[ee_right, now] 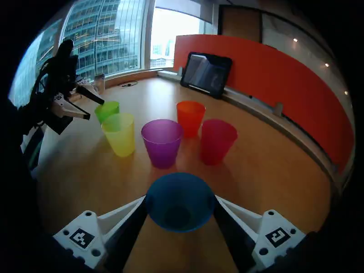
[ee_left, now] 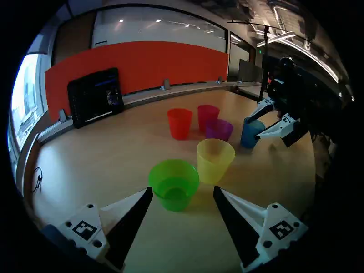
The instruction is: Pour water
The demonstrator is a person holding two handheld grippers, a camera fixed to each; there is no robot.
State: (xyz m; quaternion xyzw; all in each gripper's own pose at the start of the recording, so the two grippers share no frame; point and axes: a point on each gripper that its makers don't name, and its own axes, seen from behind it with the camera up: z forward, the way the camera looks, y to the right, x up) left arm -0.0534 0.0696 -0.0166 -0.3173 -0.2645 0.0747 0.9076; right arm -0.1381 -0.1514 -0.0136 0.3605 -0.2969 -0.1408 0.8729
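Six plastic cups stand in a cluster on a wooden table. The green cup sits just ahead of my left gripper, which is open; its left fingertip is close to the cup and the right one stands apart. My right gripper is shut on the blue cup, one finger on each side below the rim. From the left gripper view, the right gripper holds the blue cup at the far right of the cluster. I cannot tell whether any cup holds water.
Between the two grippers stand a yellow cup, a purple cup, an orange cup and a pink cup. A black tablet leans against the orange partition. A cable lies by the table edge.
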